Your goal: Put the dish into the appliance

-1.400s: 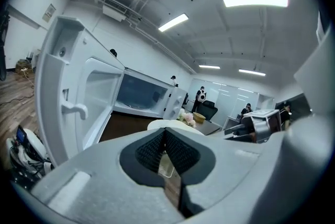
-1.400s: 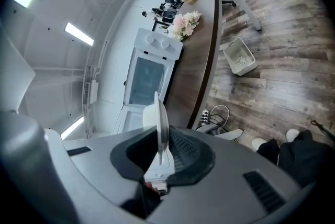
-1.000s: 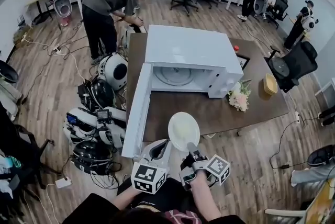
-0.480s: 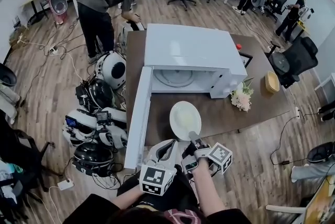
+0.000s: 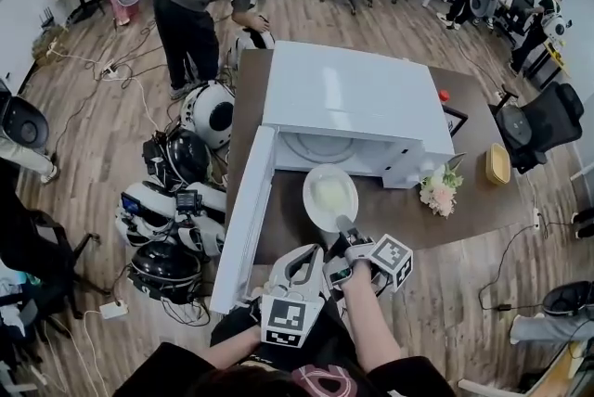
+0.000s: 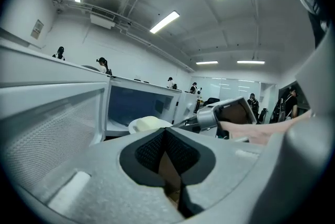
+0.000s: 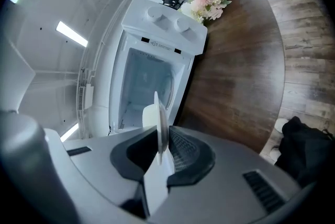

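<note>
Right gripper (image 5: 342, 224) is clenched on the near rim of the round white plate (image 5: 310, 200), which carries a pale yellow mound of food (image 5: 331, 194). It hangs above the brown wooden table (image 5: 436, 219), just in front of the open white microwave oven (image 5: 353, 98). A round glass turntable (image 5: 320, 147) lies in the oven's cavity, and the left gripper (image 6: 165, 139) is closed on nothing near the swung-open door (image 5: 243, 219).

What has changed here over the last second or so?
The right tongs have carried the plate forward, up to the mouth of the microwave. The left tongs, closed and empty, came forward alongside. Nothing was picked up or let go. The grip on the plate's rim is the same, and the microwave's door stays wide open.
</note>
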Motion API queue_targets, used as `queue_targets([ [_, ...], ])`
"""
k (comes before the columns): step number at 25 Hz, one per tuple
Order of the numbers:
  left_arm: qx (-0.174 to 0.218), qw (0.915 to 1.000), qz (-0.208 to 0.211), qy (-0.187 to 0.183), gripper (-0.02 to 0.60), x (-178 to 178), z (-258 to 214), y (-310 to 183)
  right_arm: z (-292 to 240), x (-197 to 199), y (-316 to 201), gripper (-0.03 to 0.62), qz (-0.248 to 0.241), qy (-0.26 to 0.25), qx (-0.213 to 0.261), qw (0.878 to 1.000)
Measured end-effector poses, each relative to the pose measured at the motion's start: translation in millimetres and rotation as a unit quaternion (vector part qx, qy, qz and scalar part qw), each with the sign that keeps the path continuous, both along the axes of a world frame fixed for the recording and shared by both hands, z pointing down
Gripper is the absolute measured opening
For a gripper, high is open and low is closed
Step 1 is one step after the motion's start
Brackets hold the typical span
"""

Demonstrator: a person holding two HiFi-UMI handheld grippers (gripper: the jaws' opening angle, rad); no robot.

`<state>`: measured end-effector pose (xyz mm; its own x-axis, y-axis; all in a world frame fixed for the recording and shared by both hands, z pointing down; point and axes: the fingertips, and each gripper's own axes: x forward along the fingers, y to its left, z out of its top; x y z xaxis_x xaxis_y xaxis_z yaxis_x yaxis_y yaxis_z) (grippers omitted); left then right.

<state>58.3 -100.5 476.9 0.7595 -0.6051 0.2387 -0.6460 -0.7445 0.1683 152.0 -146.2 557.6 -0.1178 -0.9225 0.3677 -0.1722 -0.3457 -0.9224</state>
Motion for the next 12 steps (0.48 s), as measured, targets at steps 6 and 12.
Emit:
queue_targets([
  [6,-0.026,0.9987,-0.045,0.001,0.009,1,10,-30,6,14,-29,0.058,-0.014,-0.008,-0.005,1.0],
  [12,-0.005,0.999,-0.044,0.001,0.009,10,6,-43,22,23,-53,0.06,-0.018,-0.021,-0.024,0.999],
])
